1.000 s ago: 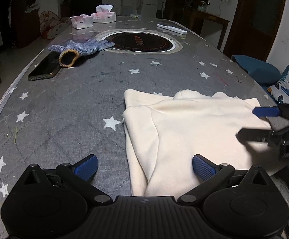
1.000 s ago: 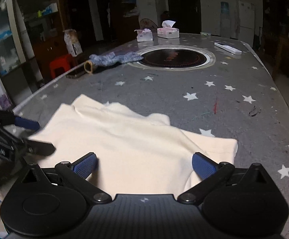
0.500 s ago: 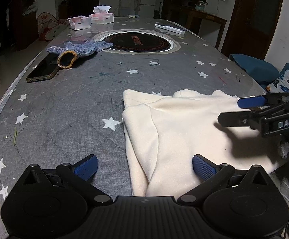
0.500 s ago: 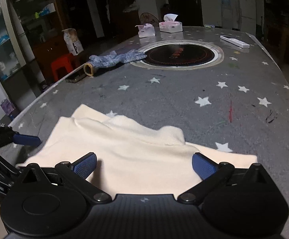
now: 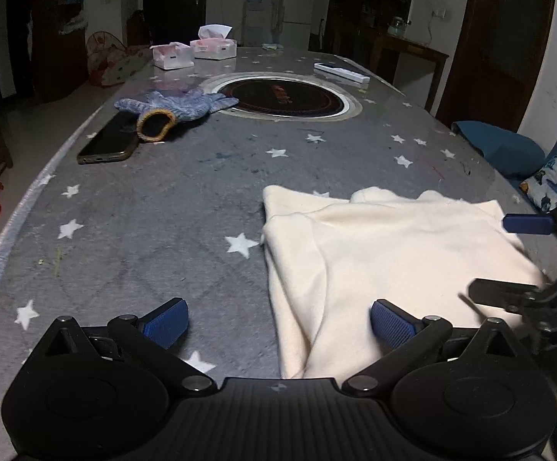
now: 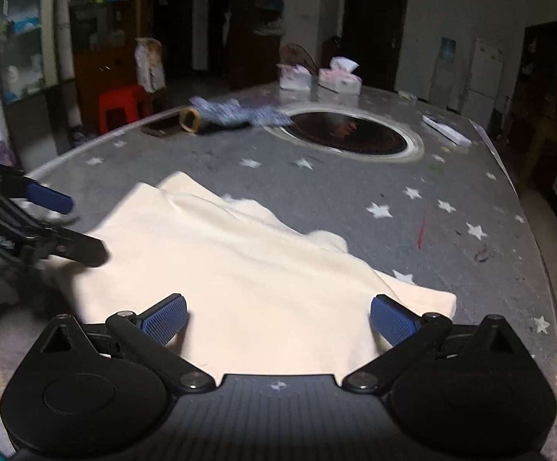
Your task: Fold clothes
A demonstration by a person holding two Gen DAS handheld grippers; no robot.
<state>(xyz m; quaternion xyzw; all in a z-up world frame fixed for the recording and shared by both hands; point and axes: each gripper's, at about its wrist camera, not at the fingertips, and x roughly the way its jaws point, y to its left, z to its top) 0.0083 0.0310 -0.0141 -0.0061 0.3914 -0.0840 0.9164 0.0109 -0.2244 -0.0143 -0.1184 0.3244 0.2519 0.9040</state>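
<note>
Cream garment (image 5: pixel 385 253) lies seemingly folded between spread left gripper (image 5: pixel 278 320) and right gripper (image 6: pixel 278 320).

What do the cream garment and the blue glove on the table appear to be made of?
Cream garment: looks like a soft, thick knit or fleece, matte, with rounded fold edges and no sheen. Blue glove: seems a coarse knitted cotton-type yarn, mottled blue and white, with a tan ribbed cuff. Neither fibre can be confirmed.

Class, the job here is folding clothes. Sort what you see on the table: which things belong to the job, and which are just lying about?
Belongs to the job:
cream fleece garment
left gripper
right gripper

Just lying about:
blue knitted work glove
dark smartphone
two pink-and-white tissue boxes
white remote control
</note>
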